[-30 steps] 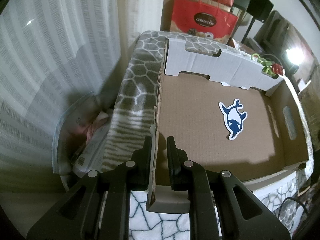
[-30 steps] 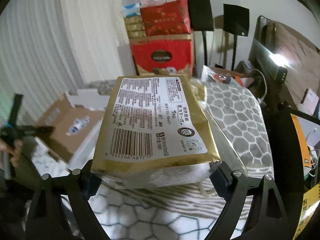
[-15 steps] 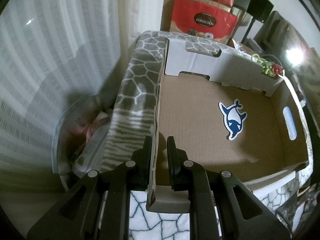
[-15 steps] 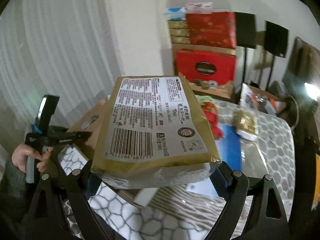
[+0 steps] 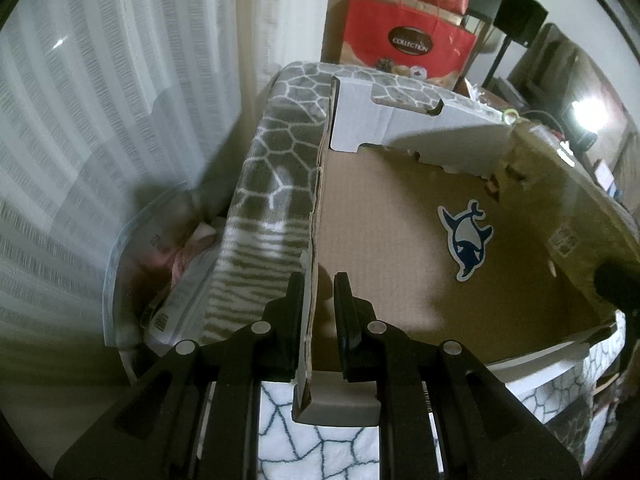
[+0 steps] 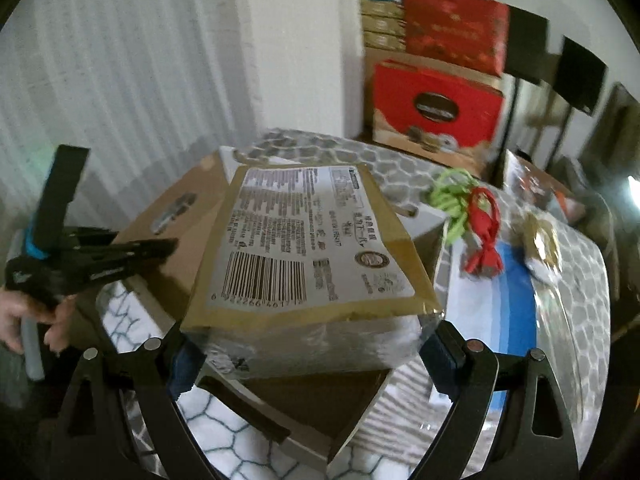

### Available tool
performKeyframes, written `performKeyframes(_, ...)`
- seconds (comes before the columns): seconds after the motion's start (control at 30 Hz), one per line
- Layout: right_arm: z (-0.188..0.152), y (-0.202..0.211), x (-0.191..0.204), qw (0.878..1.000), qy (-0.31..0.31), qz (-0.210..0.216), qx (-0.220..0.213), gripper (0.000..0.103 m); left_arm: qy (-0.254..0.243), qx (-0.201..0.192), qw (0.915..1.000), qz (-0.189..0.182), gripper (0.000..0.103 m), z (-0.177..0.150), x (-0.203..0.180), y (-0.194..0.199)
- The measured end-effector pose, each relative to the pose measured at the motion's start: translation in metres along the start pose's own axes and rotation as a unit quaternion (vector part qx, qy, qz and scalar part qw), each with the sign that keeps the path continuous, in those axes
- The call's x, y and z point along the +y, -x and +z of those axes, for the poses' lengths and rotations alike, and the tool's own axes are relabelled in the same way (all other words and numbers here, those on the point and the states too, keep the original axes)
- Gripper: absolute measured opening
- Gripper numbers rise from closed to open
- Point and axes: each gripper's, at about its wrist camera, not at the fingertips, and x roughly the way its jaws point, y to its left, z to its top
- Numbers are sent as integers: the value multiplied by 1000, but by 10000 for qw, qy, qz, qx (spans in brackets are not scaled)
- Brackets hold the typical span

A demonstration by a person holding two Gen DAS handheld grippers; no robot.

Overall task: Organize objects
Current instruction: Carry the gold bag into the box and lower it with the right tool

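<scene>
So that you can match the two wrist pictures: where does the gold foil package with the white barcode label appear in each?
Left wrist: gold foil package enters at right edge, above the open cardboard box.
Right wrist: centre, clamped by right gripper.
Shared landmark: red gift bag.

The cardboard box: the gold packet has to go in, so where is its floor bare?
The cardboard box floor is bare apart from the flat whale sticker, between the wall the left gripper pinches and the far white flap. The gold packet, in the right gripper, crowds the sticker's right.
</scene>
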Motion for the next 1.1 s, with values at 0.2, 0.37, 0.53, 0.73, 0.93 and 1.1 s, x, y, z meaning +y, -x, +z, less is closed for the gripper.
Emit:
performKeyframes(0.2,-4,6,11,9982,-486,-360,-29,91,9,-5,10000,-12,13,0,-1,1)
performKeyframes(0.37,-3,3,14,9980,-595,-228,-27,90,14,-6,10000,-18,13,0,-1,1)
performKeyframes(0.53,2,-4,15,9974,-709,-96,-19,90,31,-7,10000,-25,14,0,-2,1)
performKeyframes(0.73,9,-4,24,9975,-700,-24,-134,89,27,-5,10000,-22,14,0,-2,1)
performKeyframes(0.93,8,-4,31,9978,-611,-141,-204,88,32,-6,10000,-27,13,0,-1,1)
performKeyframes(1.1,4,1,26,9984,-467,-292,-140,88,37,-6,10000,-30,13,0,-2,1)
